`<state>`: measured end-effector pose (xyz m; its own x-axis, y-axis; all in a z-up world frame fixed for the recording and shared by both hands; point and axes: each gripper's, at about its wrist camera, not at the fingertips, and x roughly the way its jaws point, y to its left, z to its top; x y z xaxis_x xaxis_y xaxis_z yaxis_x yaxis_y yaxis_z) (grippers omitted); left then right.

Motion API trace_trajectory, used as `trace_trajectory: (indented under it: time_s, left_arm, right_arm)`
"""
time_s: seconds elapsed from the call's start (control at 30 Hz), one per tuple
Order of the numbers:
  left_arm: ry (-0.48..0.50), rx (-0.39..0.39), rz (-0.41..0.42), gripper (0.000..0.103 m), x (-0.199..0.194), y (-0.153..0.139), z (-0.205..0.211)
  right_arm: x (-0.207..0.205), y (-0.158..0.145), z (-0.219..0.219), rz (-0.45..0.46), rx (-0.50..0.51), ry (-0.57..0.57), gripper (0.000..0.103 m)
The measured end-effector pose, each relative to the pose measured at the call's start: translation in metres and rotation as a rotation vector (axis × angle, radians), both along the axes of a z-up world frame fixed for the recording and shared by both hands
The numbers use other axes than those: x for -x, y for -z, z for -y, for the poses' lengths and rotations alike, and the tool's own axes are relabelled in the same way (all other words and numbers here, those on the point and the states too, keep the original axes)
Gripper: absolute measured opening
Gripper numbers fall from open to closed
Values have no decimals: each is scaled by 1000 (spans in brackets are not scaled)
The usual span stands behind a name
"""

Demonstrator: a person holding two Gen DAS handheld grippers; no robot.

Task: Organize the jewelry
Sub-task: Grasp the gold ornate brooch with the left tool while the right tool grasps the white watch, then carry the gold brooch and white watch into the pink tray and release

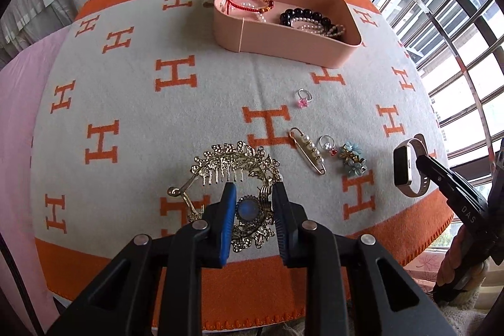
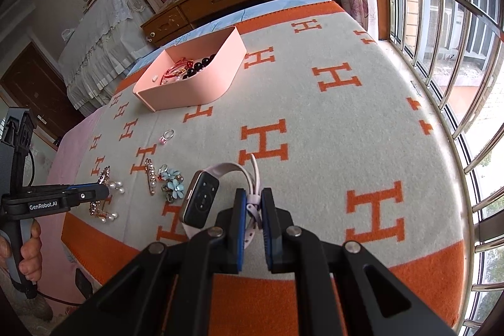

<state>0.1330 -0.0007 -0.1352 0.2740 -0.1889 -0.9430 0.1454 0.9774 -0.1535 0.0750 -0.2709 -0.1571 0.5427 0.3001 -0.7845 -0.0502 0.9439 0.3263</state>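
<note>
left tool (image 1: 250, 210) grips hairpiece (image 1: 234, 175), right tool (image 2: 253, 211) watch strap (image 2: 253, 207)

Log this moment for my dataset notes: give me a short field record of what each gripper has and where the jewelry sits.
left gripper: closing around gold hair comb, blue stone between pads
right gripper: shut on smartwatch strap
pink box: holds red cord bracelet, black bead bracelet
loose on blanket: pink-stone ring, pearl pin, small ring, blue flower clip
</note>
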Motion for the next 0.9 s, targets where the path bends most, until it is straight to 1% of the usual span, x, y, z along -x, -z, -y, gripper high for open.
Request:
trace_trajectory:
  time_s: [0.13, 0.27, 0.4, 0.5, 0.6, 0.7, 0.83, 0.9]
  left_arm:
    - [21, -18, 54, 21, -6, -28, 2]
    - [46, -33, 126, 21, -19, -60, 7]
    - [74, -23, 187, 21, -45, -89, 19]
    - [81, -26, 217, 21, -71, -99, 29]
    - [70, -23, 226, 21, -104, -97, 38]
    - [55, -18, 223, 21, -135, -86, 47]
    - [46, -3, 206, 21, -163, -56, 54]
    - [36, -3, 188, 21, -173, -39, 55]
  right_arm:
    - [-6, -14, -5, 12, -34, -21, 9]
    - [-22, -44, -17, 65, -58, -65, 9]
    - [-53, -82, -30, 134, -48, -89, 9]
    - [-84, -100, -39, 163, -37, -90, 9]
    - [-120, -105, -47, 156, -22, -77, 9]
    - [-153, -98, -53, 127, 1, -49, 9]
    - [-184, -79, -54, 79, -2, -23, 9]
    - [-194, -68, -58, 58, 18, -22, 10]
